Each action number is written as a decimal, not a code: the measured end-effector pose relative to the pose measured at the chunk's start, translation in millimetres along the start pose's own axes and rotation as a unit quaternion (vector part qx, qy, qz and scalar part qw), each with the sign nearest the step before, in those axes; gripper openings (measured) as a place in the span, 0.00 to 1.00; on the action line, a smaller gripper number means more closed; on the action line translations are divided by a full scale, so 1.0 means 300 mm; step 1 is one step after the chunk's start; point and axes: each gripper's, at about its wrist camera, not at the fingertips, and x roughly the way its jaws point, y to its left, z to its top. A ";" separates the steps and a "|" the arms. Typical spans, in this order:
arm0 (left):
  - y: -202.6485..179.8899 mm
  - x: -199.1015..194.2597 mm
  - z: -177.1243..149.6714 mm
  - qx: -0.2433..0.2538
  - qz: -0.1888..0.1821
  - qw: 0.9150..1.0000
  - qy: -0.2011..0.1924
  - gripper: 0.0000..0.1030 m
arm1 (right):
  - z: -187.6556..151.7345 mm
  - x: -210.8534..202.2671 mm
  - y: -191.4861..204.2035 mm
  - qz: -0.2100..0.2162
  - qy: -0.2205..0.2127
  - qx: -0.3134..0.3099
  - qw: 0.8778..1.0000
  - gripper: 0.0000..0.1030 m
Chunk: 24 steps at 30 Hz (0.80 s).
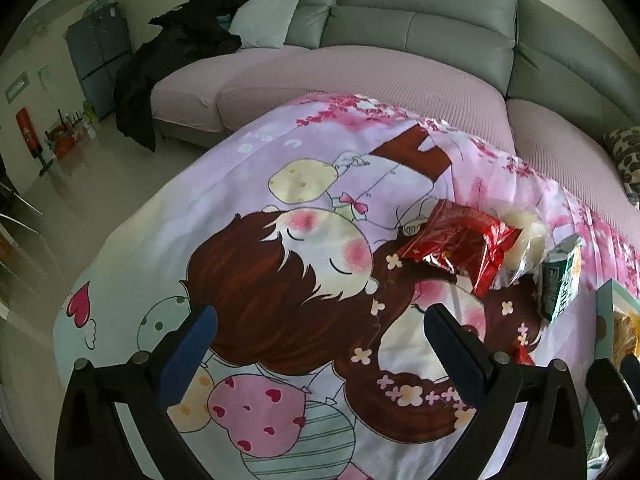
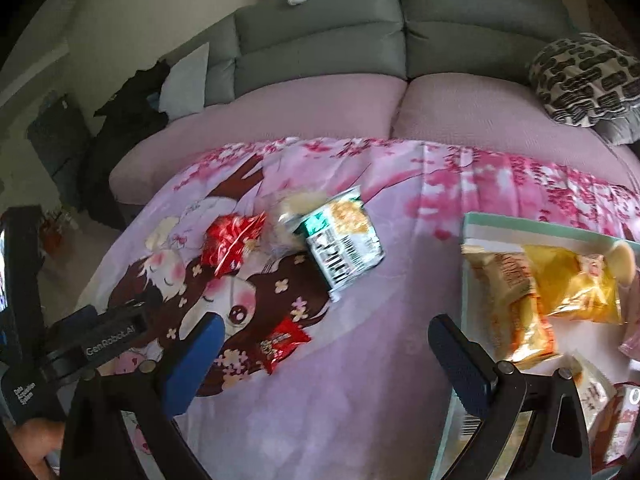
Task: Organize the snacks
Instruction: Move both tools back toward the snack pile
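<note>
Loose snacks lie on a pink cartoon-print cloth (image 2: 360, 380): a red foil packet (image 1: 460, 240) (image 2: 232, 240), a clear bag of pale puffs (image 1: 524, 236) (image 2: 292, 208), a green-and-white packet (image 1: 562, 280) (image 2: 344, 248) and a small red packet (image 2: 280, 344). A pale green box (image 2: 468, 264) at the right holds several orange and yellow packets (image 2: 576, 284). My left gripper (image 1: 320, 328) is open and empty, short of the red foil packet. My right gripper (image 2: 324, 336) is open and empty, above the small red packet and left of the box.
A sofa with pink seat covers (image 2: 340, 108) and grey backrests stands behind the cloth. A patterned cushion (image 2: 588, 80) lies at the right, black clothing (image 1: 180, 60) and a grey pillow at the left. The left gripper's body (image 2: 100, 336) shows in the right wrist view.
</note>
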 end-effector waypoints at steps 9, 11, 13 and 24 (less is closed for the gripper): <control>-0.024 0.084 -0.034 0.023 -0.003 0.999 0.041 1.00 | -0.047 0.108 0.027 -0.010 0.050 -0.019 0.998 1.00; -0.026 0.095 -0.039 0.023 -0.004 0.999 0.046 1.00 | -0.058 0.124 0.030 -0.014 0.058 -0.024 0.998 1.00; -0.026 0.101 -0.040 0.022 -0.005 0.999 0.049 1.00 | -0.070 0.148 0.034 -0.019 0.071 -0.028 0.997 1.00; -0.035 0.121 -0.050 0.025 -0.007 0.998 0.058 1.00 | -0.092 0.179 0.083 -0.034 0.066 -0.075 0.994 0.76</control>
